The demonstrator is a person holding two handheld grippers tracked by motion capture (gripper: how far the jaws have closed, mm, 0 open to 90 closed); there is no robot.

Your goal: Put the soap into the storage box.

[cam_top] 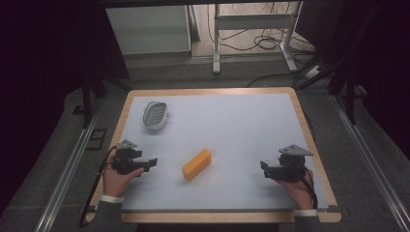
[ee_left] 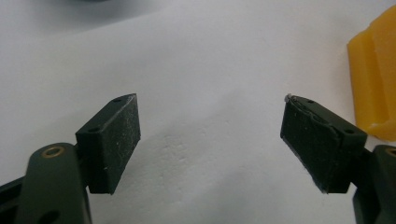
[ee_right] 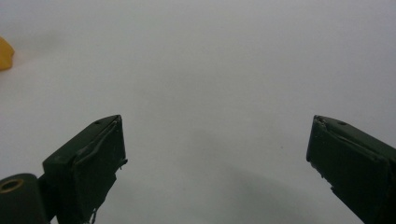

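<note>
Both released: left gripper (cam_top: 151,162) | right gripper (cam_top: 264,166) | yellow block (cam_top: 197,164) cut off in gripper views

Bare mat (cam_top: 241,121) between both claws, yellow block (cam_top: 197,164) mid-table, soap dish (cam_top: 155,115) far-left

Matt, waxy-looking yellow block (cam_top: 197,164) on a smooth, matt pale mat (cam_top: 232,125) framed by a light wood table (cam_top: 309,130) edge; scuffed matt black gripper pads (ee_left: 114,140); wire-rimmed dish (cam_top: 155,115) near the far left corner.
</note>
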